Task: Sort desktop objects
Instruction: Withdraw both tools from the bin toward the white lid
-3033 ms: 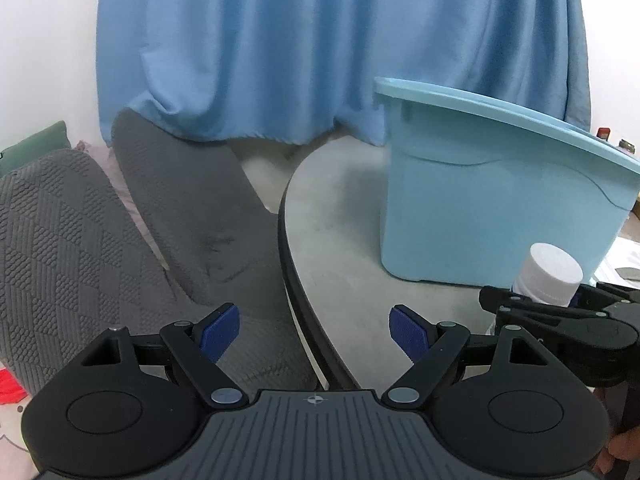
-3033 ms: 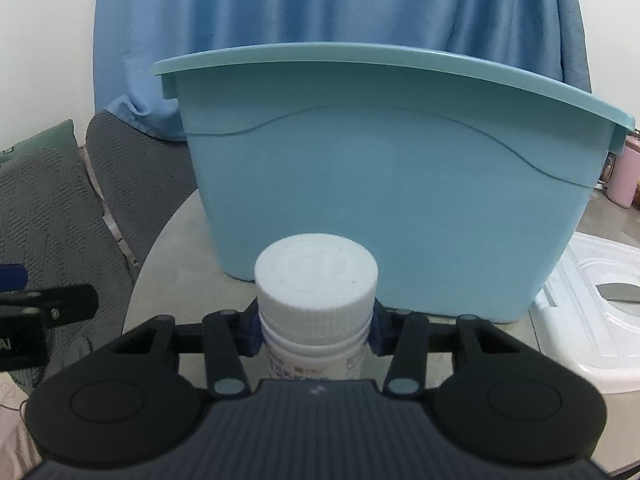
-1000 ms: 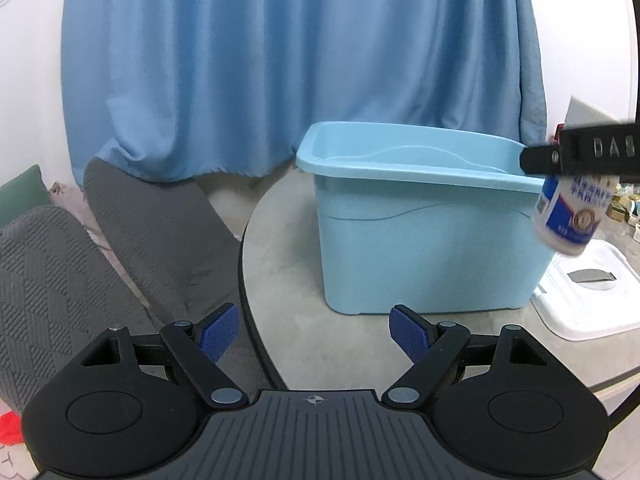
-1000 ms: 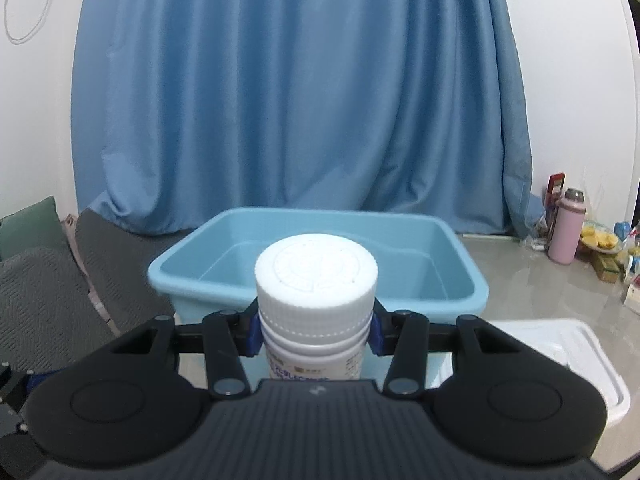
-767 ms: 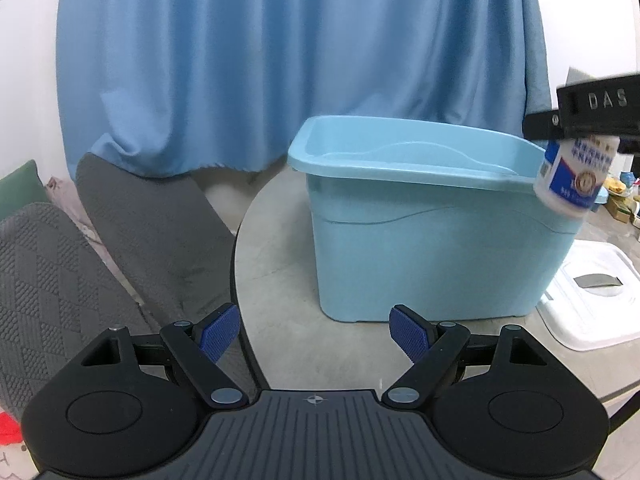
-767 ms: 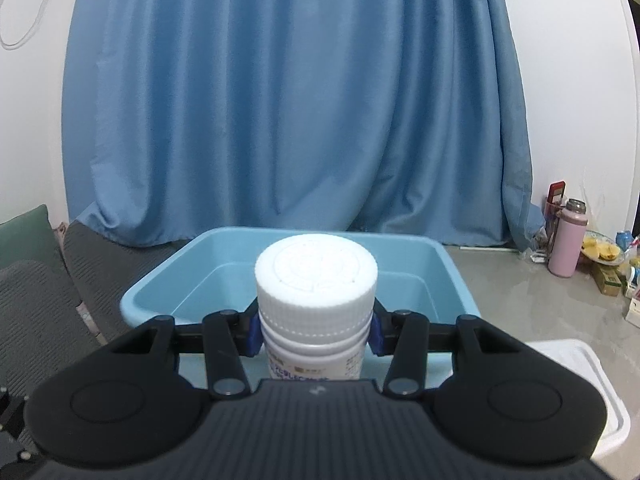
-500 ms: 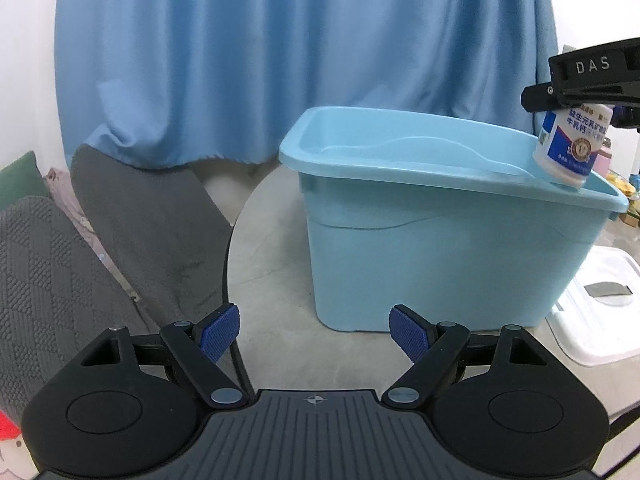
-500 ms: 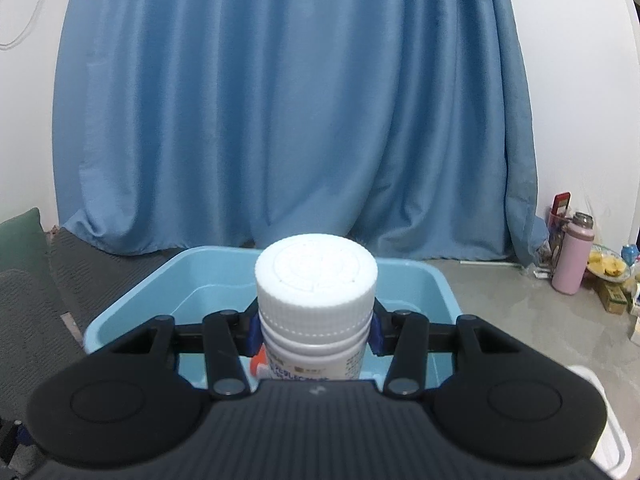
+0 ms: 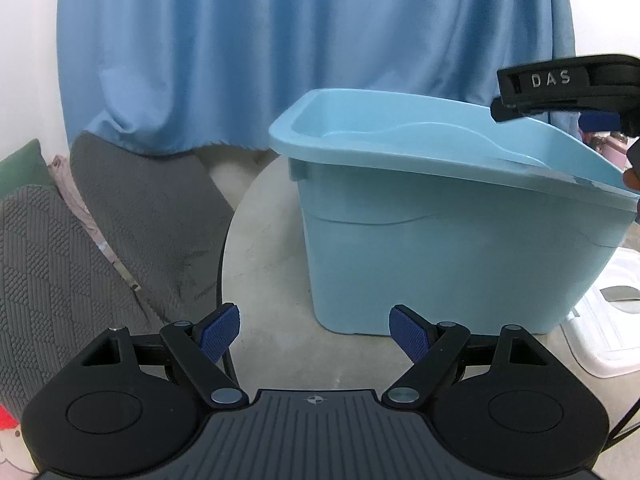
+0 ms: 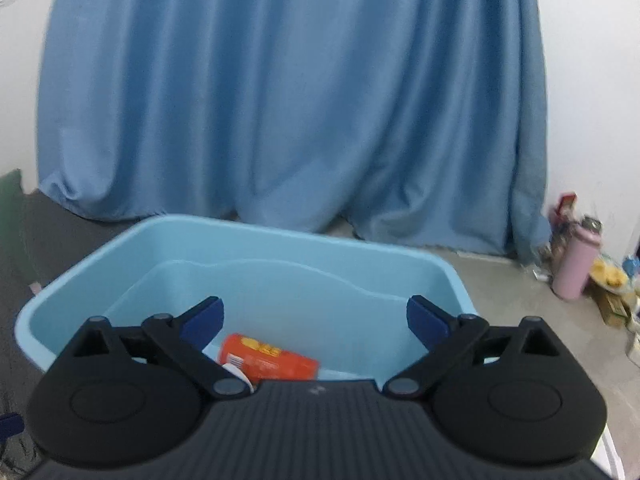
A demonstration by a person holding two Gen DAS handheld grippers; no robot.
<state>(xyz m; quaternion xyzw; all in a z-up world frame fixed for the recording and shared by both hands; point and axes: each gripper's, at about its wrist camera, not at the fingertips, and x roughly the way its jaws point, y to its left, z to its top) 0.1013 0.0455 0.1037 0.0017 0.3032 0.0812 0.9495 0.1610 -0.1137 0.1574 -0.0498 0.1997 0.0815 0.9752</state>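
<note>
My right hand-held gripper (image 10: 315, 318) is over the near rim of the bin (image 10: 256, 280), looking down into it. Its jaws have just been opening and now stand wide apart with nothing between the pads. An orange packet (image 10: 267, 357) lies on its side on the bin floor, and just beside it a sliver of something white (image 10: 239, 372) peeks out above my gripper body; I cannot tell what it is. From my left camera the right gripper shows at the upper right, above the bin's right rim, with a blue pad visible.

My left hand-held gripper (image 9: 315, 334) hangs low in front of the bin, jaws apart and empty, pointing down at the grey surface (image 9: 272, 280). The bin stands on that surface, and a white lid (image 9: 608, 328) lies just beside it on the right. A blue curtain (image 10: 288, 100) hangs behind, and grey cushions (image 9: 80, 248) sit off the surface's left edge. A pink flask (image 10: 576, 256) stands on the floor to the far right.
</note>
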